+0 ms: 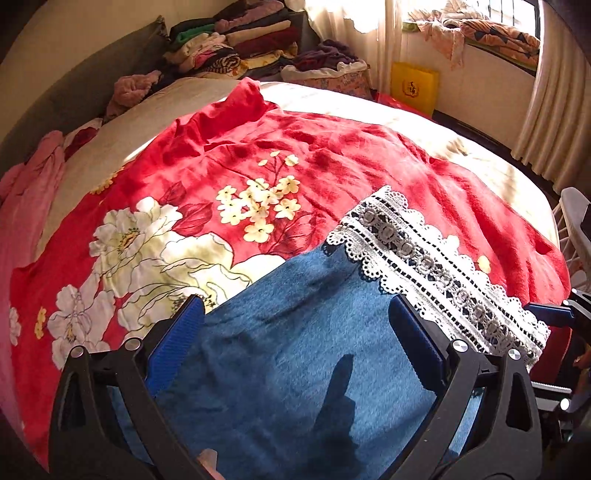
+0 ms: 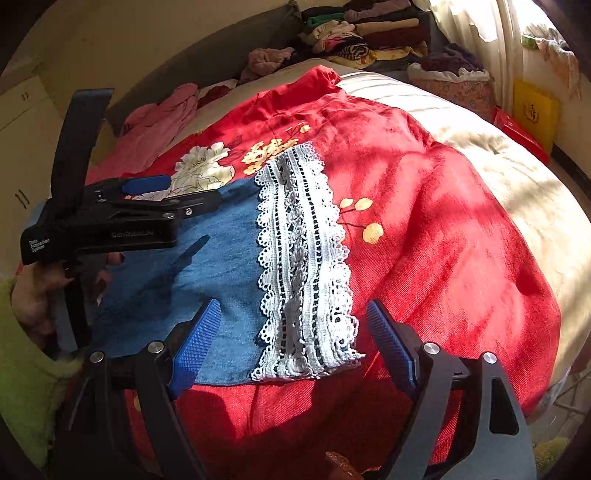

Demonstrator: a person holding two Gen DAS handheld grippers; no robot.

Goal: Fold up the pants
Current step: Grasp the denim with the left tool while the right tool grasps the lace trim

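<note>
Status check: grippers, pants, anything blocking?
Both hand-held grippers open, left, right, over blue pants. Lace hem flat on red blanket. Nothing blocking.

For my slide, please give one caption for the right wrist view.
Open right gripper over the lace hem of blue pants on a red bedspread.

Harsh sunlight through the window (image 1: 509,22), blown-out glare, hard shadows, fisheye-bent dark edges, sharp focus
</note>
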